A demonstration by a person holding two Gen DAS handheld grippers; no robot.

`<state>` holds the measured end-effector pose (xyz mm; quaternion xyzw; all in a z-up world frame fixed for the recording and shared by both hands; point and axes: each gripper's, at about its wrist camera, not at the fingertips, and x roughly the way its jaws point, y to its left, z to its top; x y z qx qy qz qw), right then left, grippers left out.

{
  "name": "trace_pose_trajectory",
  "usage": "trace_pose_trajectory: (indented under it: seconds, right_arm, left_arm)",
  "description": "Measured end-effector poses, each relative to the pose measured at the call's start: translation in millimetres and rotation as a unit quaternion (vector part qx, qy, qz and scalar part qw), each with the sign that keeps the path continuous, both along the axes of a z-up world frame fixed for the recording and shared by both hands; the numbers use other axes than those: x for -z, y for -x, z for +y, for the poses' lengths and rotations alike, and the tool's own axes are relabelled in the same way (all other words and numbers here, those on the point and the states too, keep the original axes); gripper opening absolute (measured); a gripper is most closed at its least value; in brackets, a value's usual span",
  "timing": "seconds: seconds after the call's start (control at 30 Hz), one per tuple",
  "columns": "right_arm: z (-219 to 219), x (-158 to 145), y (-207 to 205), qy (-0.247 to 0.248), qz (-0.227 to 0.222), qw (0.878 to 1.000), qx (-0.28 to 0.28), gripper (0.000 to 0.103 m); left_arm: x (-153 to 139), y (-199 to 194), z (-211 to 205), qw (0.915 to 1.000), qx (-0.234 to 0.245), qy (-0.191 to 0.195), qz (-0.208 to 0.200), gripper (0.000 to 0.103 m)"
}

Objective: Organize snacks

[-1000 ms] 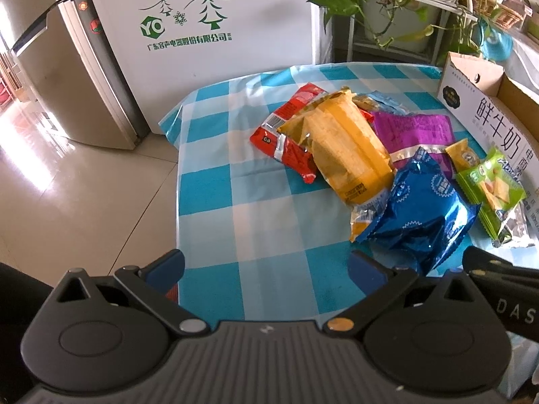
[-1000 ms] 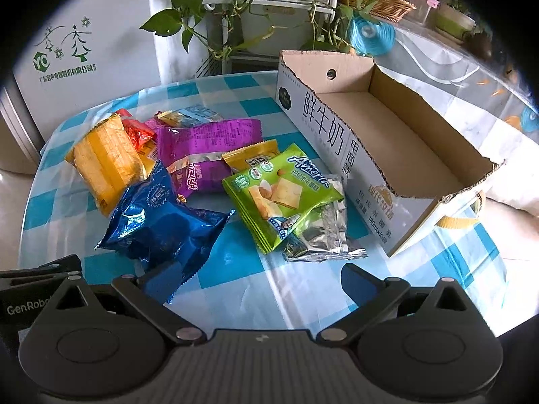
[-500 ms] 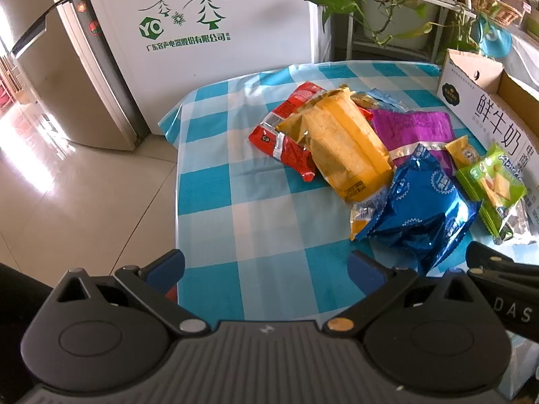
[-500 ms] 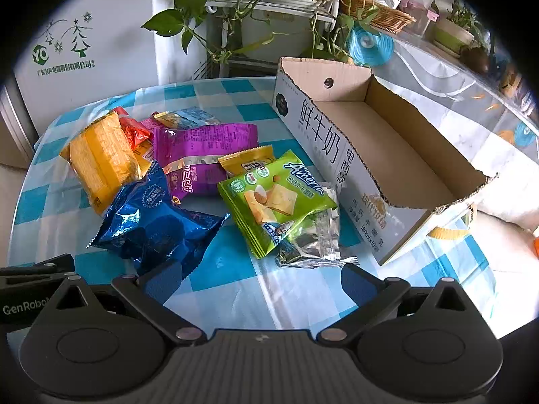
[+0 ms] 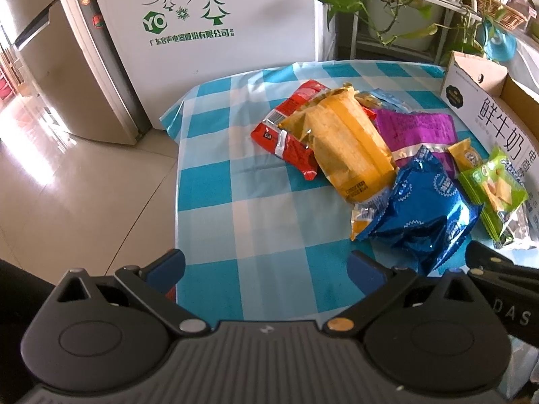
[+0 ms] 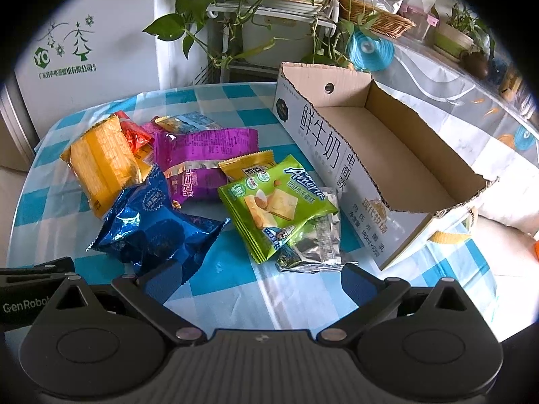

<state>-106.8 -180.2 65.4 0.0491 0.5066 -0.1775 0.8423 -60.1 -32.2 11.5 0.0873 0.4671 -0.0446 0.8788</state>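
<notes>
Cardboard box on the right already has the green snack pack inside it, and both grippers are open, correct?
Not quite. The cardboard box holds nothing yet; the right wrist view shows the green snack pack lying on the checked tablecloth beside it. The left gripper and right gripper are indeed open.

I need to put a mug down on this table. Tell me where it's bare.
Bare cloth runs along the table's left side, from the red packet to the edge, and along the near strip before the open left gripper. The cardboard box is empty. Crowded: blue bag through green packet to the box.
</notes>
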Motion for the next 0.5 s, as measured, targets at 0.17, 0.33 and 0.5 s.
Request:
trace_pose_trajectory:
  seconds: [0.17, 0.33, 0.5]
  right_arm:
    - [-2, 0, 2, -0.005, -0.011, 1.0, 0.0, 0.103]
    - [0, -4, 5, 0.001, -0.012, 1.0, -0.002, 0.103]
    - [-6, -12, 3, -0.018, -0.01, 1.0, -0.015, 0.103]
  left_arm:
    - [-1, 1, -1, 1.0, 0.001, 0.001, 0.001, 0.101]
    - [-5, 3, 0, 0.9999, 0.006, 0.011, 0.003, 0.101]
    - [-13, 2, 7, 0.9989, 0.006, 0.047, 0.005, 0.102]
